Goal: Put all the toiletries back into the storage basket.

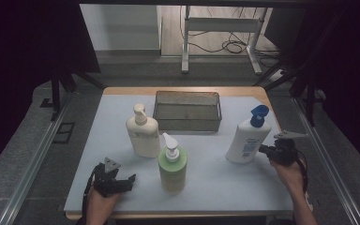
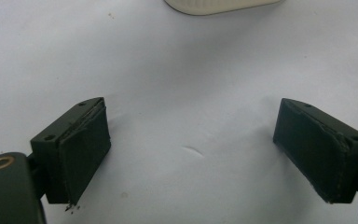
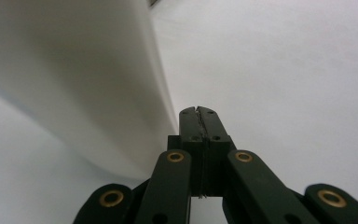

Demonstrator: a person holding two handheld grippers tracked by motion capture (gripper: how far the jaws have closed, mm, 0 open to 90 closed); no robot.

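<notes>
No readable text that we can make out

We see a blue printed label on the front of the white bottle with the blue cap (image 1: 248, 137), at about 3 o'clock on the table, but its letters are too small and blurred for us to read. The cream pump bottle (image 1: 142, 133) near the centre and the green pump bottle (image 1: 172, 168) at about 6 o'clock show us no legible wording, brand or number.

cream bottle (image 1: 143, 133), green bottle (image 1: 172, 168), seemingly blue-capped white bottle (image 1: 247, 137)
</notes>
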